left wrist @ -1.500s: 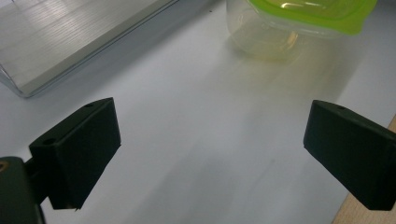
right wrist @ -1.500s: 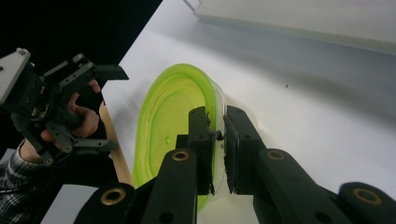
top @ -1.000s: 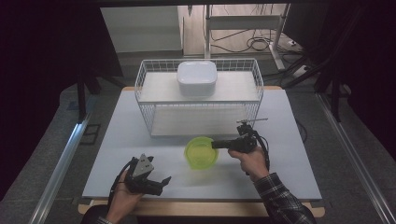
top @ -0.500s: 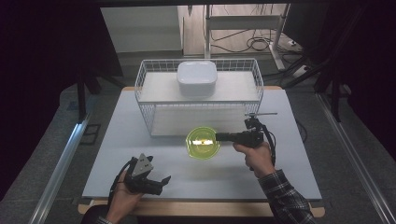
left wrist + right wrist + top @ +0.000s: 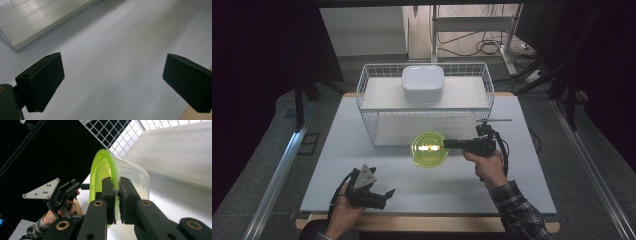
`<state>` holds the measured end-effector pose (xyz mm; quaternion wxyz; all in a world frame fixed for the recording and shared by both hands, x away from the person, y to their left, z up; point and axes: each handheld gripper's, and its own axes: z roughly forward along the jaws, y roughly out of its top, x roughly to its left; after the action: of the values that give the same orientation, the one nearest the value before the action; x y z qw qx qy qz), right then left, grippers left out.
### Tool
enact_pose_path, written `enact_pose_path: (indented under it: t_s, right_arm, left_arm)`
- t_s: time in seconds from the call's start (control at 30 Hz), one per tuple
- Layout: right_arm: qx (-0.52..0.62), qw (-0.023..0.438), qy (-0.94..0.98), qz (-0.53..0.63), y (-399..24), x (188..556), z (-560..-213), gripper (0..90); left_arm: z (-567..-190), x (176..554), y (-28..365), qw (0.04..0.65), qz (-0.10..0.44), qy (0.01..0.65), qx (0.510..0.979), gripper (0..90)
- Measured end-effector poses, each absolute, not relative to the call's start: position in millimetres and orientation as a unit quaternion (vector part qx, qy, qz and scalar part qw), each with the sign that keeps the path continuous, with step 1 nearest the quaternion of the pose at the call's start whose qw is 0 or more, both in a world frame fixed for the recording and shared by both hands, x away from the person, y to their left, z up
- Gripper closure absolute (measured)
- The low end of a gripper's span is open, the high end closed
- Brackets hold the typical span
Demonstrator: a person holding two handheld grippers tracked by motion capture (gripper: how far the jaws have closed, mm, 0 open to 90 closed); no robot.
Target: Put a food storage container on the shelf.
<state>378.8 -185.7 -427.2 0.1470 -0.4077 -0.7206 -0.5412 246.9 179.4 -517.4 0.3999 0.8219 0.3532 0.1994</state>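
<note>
A lime-green translucent bowl (image 5: 429,149) hangs above the white table in front of the wire basket (image 5: 372,102). My right gripper (image 5: 447,144) points left and is shut on the bowl's right rim. In the right gripper view the two black jaws pinch the bowl's wall (image 5: 132,173) between them, its green rim (image 5: 96,168) turned to the left. My left gripper (image 5: 387,193) rests low near the table's front left edge, open, with bare table between its fingers (image 5: 42,80).
A white square dish (image 5: 422,83) sits upside down in the back of the wire basket. The table (image 5: 522,165) has a wooden front edge (image 5: 437,222). A metal rail (image 5: 277,175) runs along the left side.
My right gripper has lifted the green bowl off the table and carried it slightly toward the basket. The left gripper has stayed where it was.
</note>
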Motion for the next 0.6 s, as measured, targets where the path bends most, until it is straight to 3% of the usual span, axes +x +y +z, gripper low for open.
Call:
enact_pose_path:
  t_s: [0.6]
  right_arm:
    - [-0.399,0.155,-0.689,-0.584,-199.5,381.9,-380.6,83.7]
  left_arm:
    - [-517.4,247.1,179.1,0.398,0.2,0.351,0.823,3.3]
